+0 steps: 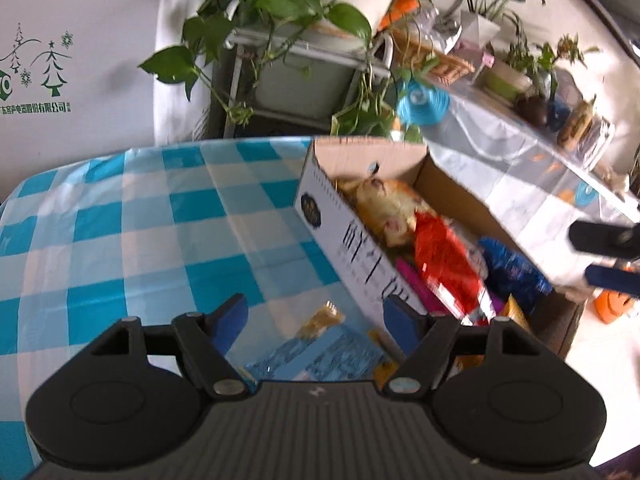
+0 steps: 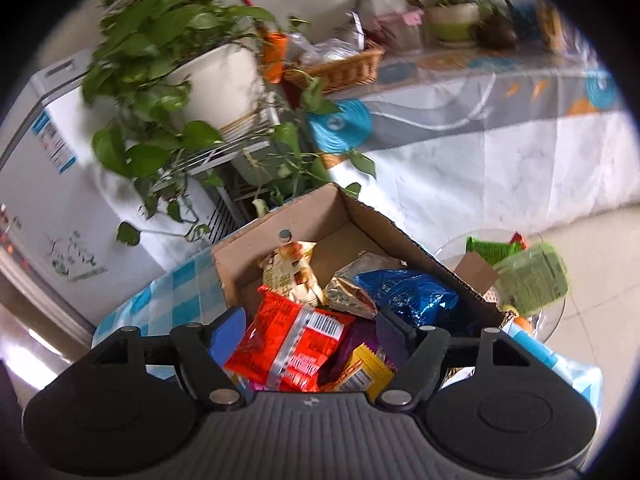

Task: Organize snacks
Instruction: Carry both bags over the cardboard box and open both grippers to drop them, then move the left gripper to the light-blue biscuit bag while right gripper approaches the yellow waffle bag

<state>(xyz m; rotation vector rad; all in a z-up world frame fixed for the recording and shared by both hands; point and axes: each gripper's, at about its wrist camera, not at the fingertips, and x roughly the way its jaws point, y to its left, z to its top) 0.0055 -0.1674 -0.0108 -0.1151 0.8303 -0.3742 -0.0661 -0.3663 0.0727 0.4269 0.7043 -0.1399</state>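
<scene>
A cardboard box stands on the blue checked table and holds several snack packs: a red pack, a blue foil pack, a beige pack, a gold pack. My left gripper is open above a light blue and yellow snack pack lying on the table beside the box. My right gripper is open and empty over the box, just above the red pack; its fingers show in the left wrist view.
Potted plants on a metal stand are behind the table. A covered sideboard carries a wicker basket and pots. A small glass table with green snack packs stands right of the box.
</scene>
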